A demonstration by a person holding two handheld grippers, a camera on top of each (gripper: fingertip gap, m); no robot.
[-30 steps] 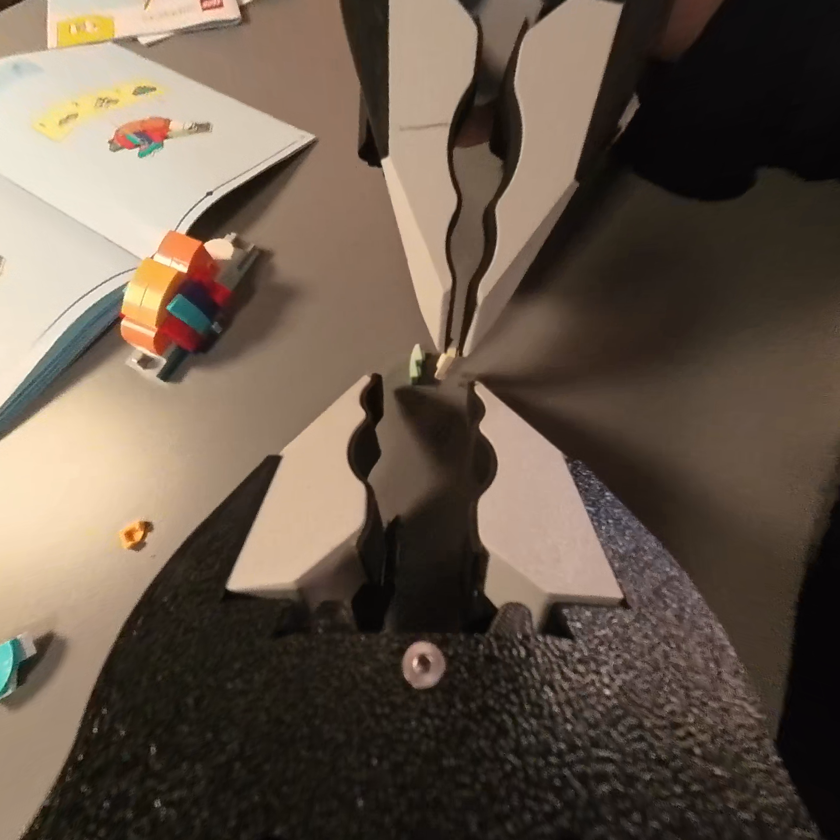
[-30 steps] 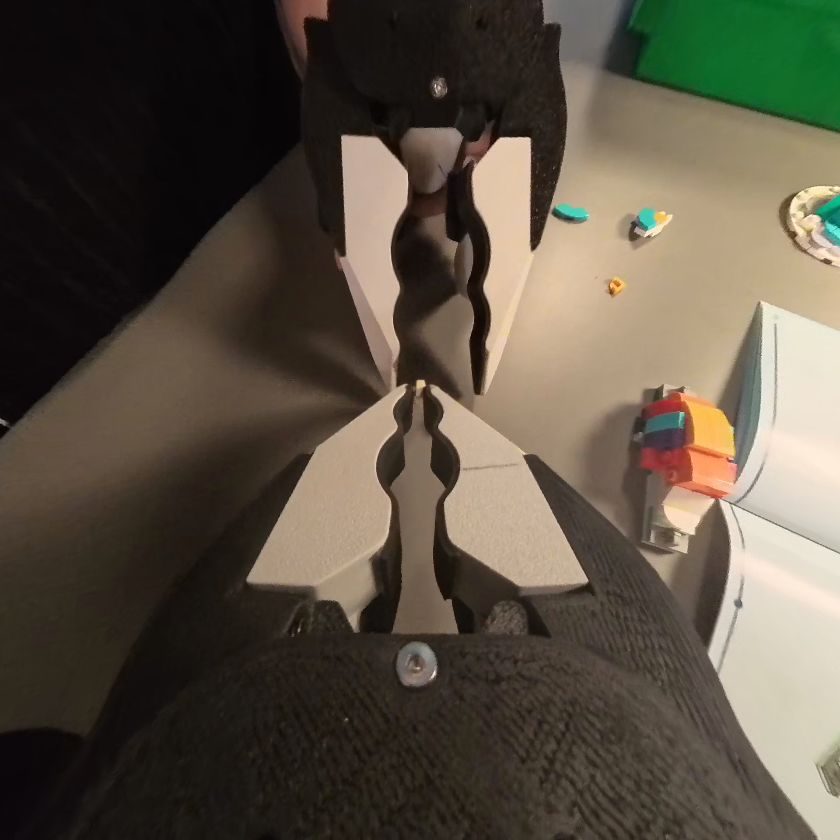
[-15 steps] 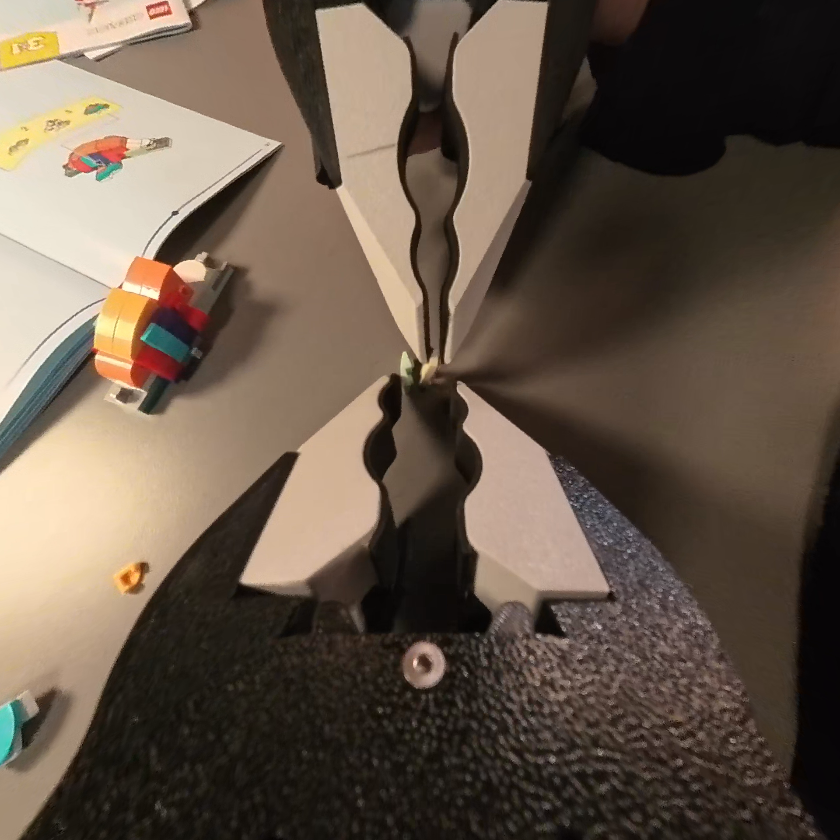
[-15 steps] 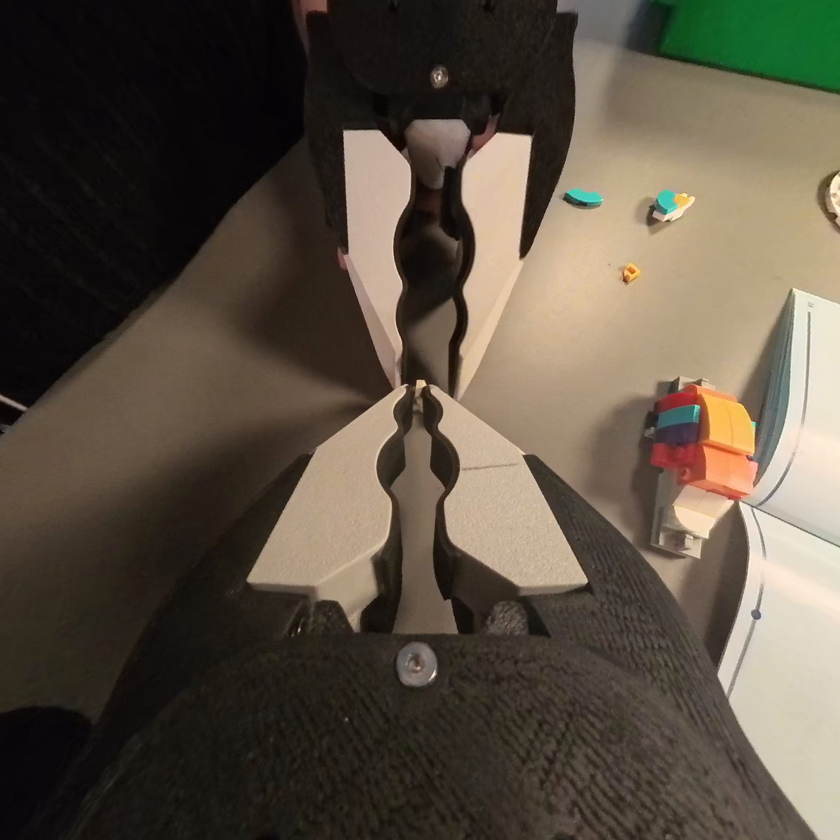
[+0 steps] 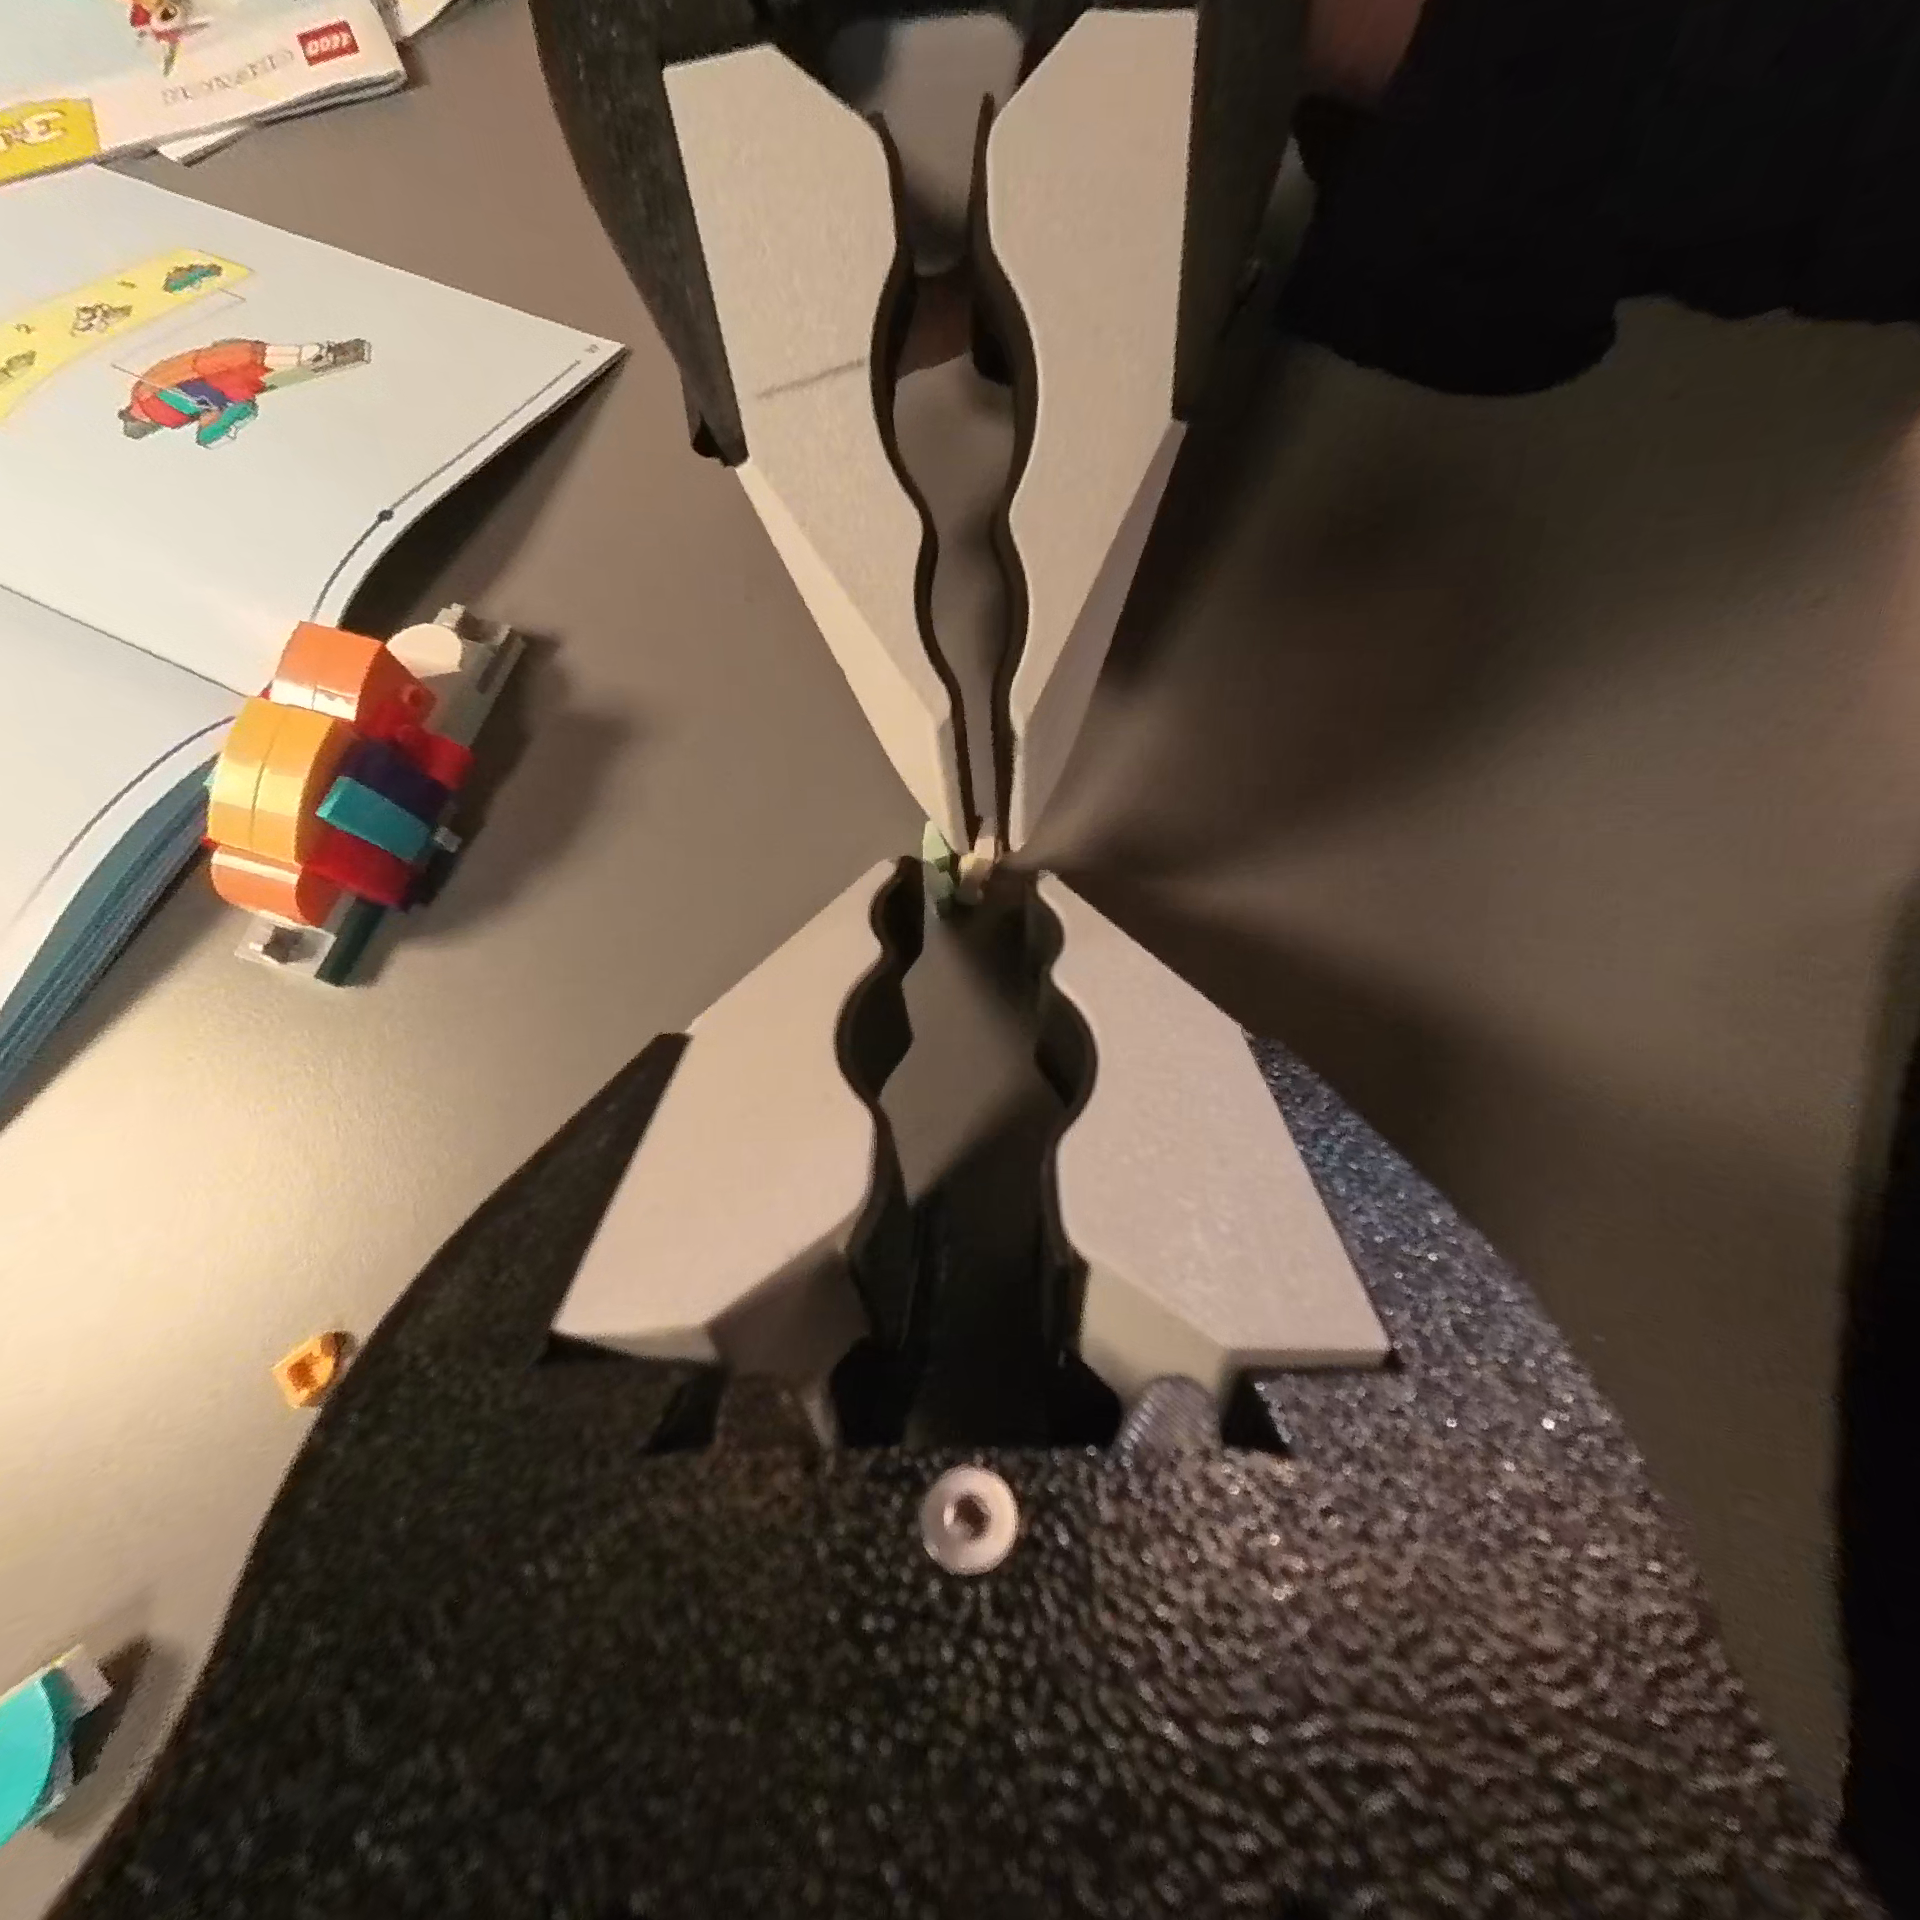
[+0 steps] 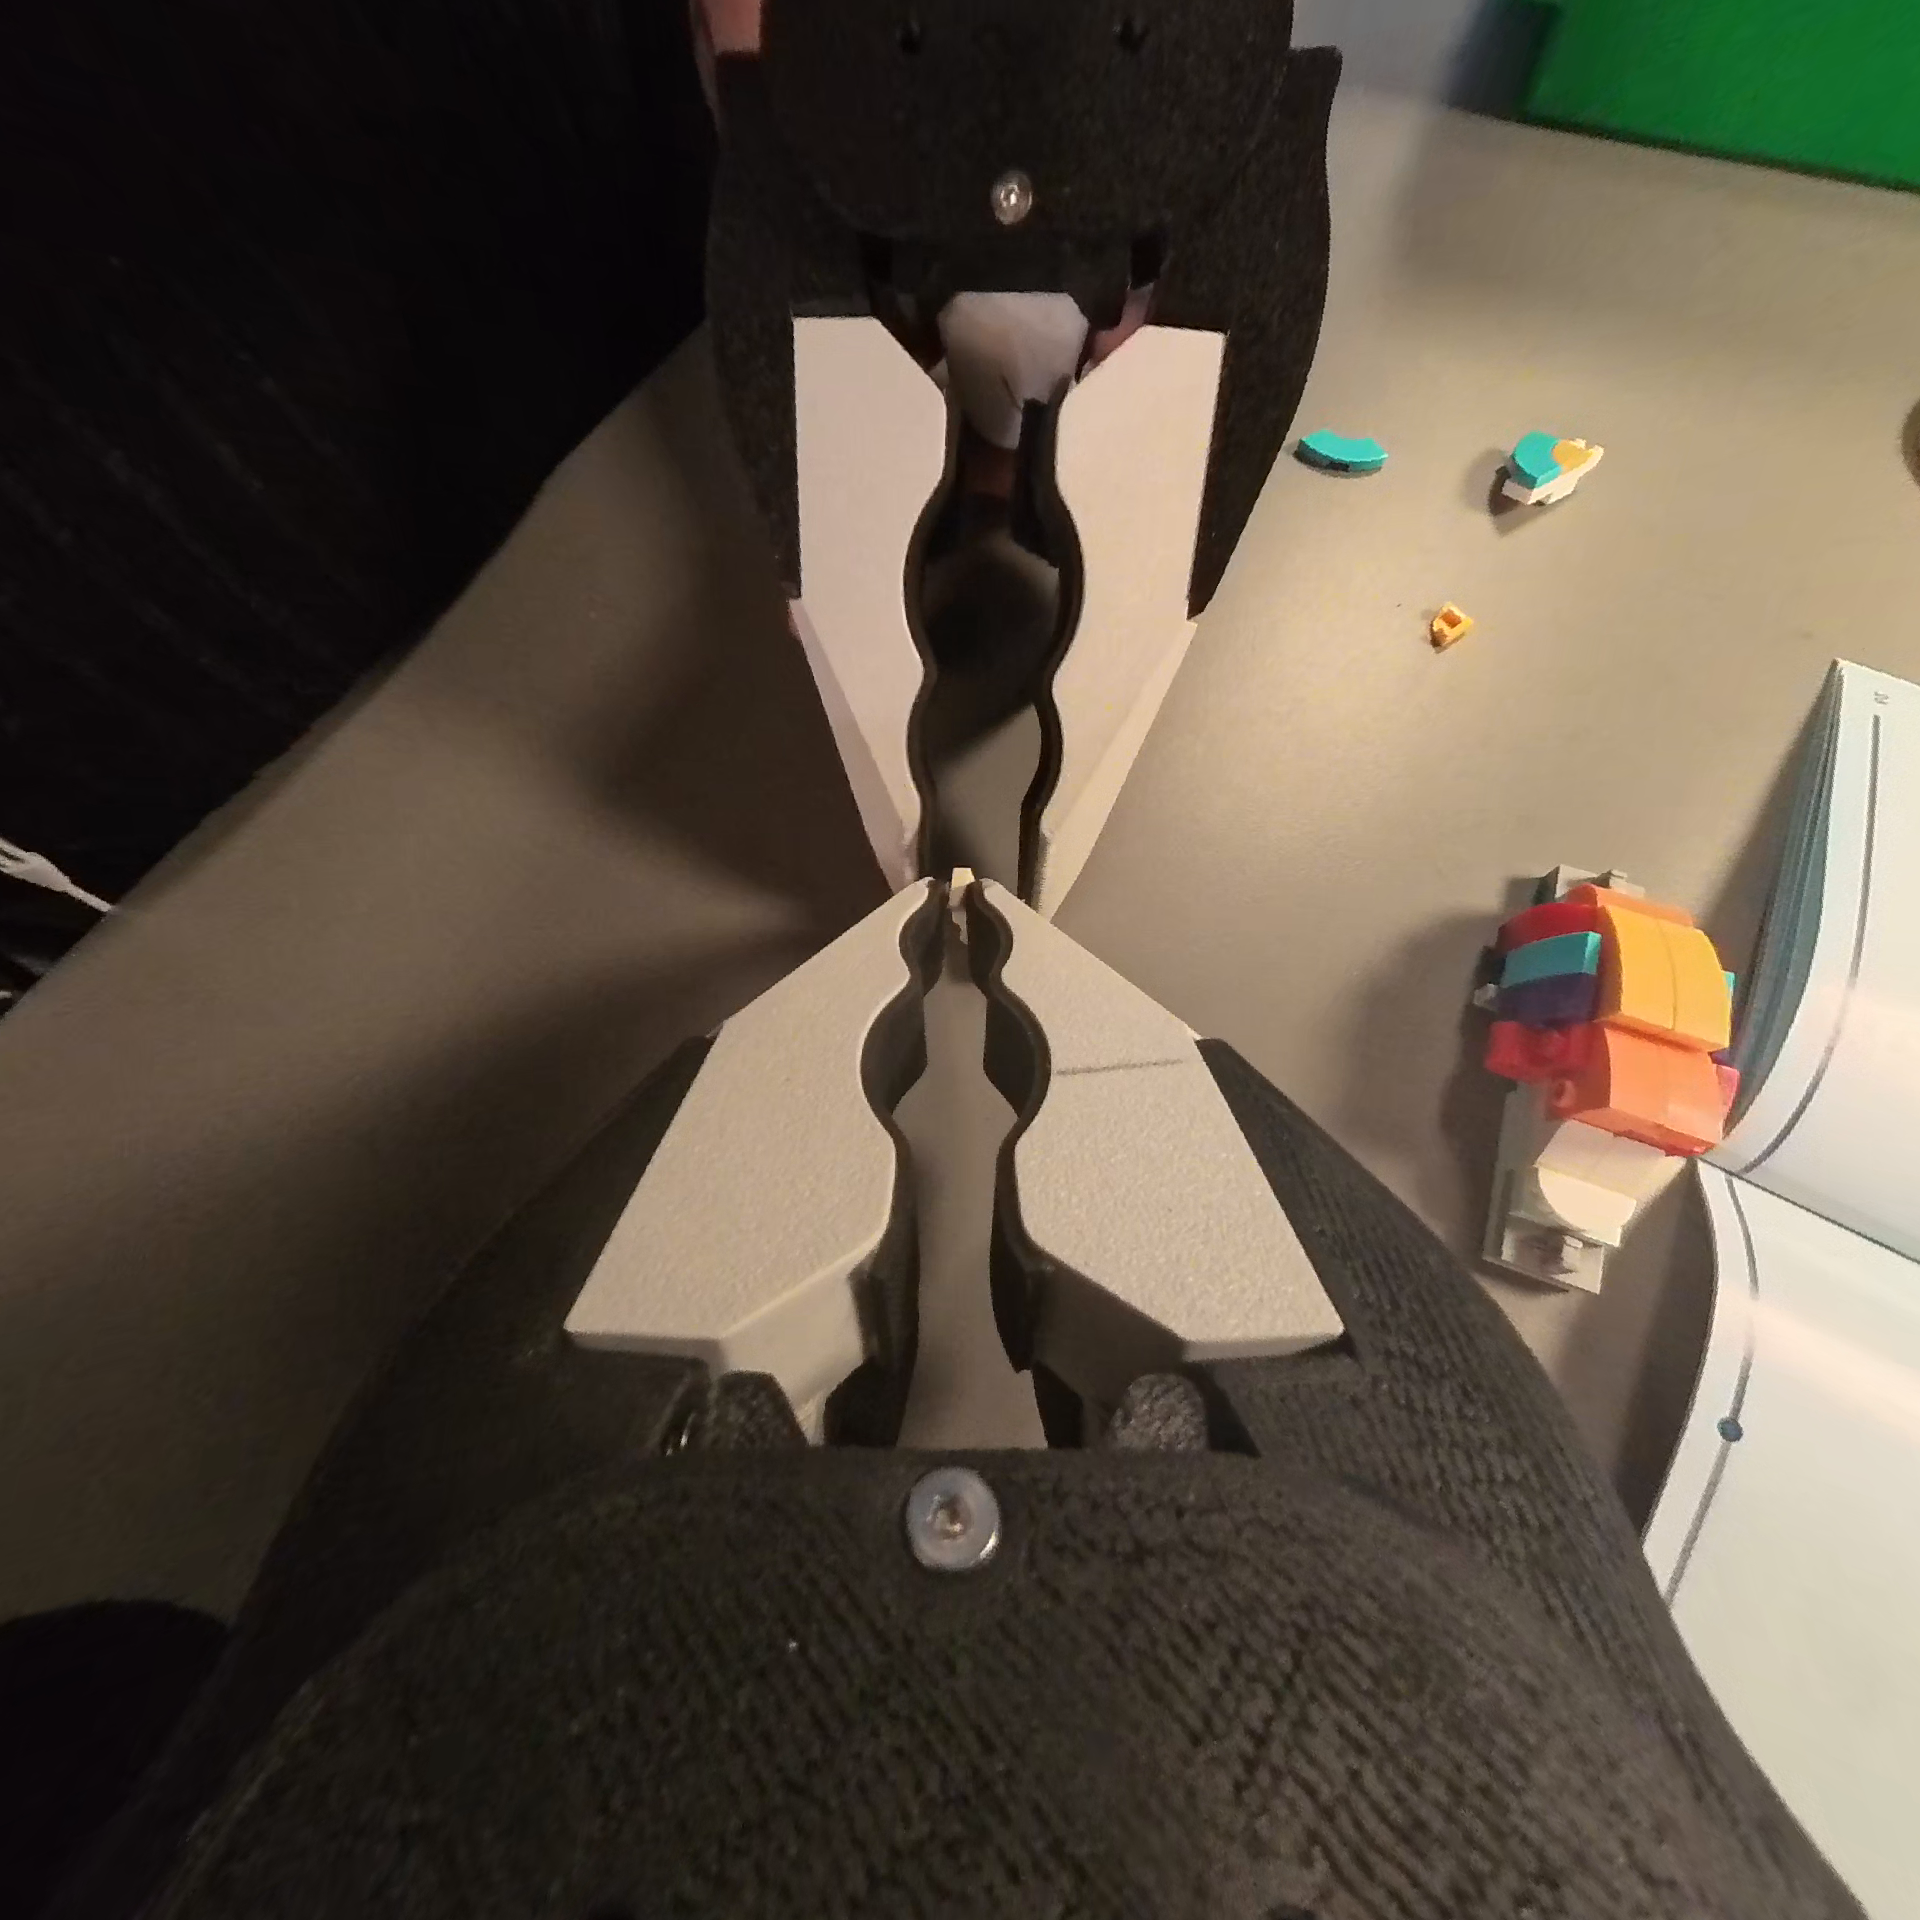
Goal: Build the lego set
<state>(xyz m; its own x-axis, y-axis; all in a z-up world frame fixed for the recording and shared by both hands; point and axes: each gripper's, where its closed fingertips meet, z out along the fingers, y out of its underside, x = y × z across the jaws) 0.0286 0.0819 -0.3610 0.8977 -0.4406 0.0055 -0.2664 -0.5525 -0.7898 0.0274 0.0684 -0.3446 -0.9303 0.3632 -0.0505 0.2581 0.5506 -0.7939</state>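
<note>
My right gripper (image 6: 961,912) is shut on a small cream piece (image 6: 961,889). In the left wrist view it comes down from the top (image 5: 985,826), with the cream piece (image 5: 978,864) at its tip. A small pale green piece (image 5: 938,871) sits against the cream one. My left gripper (image 5: 966,896) faces it tip to tip with its jaws a little apart around both pieces. The green piece lies by the inner side of its left finger. The partly built model (image 5: 332,790), orange, red and teal on a grey base, lies on the table to the left and also shows in the right wrist view (image 6: 1600,1039).
An open instruction booklet (image 5: 208,416) lies beside the model and also shows in the right wrist view (image 6: 1860,935). Loose pieces on the grey table: a tiny orange one (image 5: 310,1371) (image 6: 1451,625), a teal curved one (image 6: 1340,449), and a small teal and white assembly (image 6: 1548,478). A green box (image 6: 1714,62) stands at the far edge. Both grippers' tips are close together, under 4 cm apart.
My left gripper's jaws have narrowed around the green and cream pieces. The right gripper has kept its hold and come square, tip to tip, with the left one.
</note>
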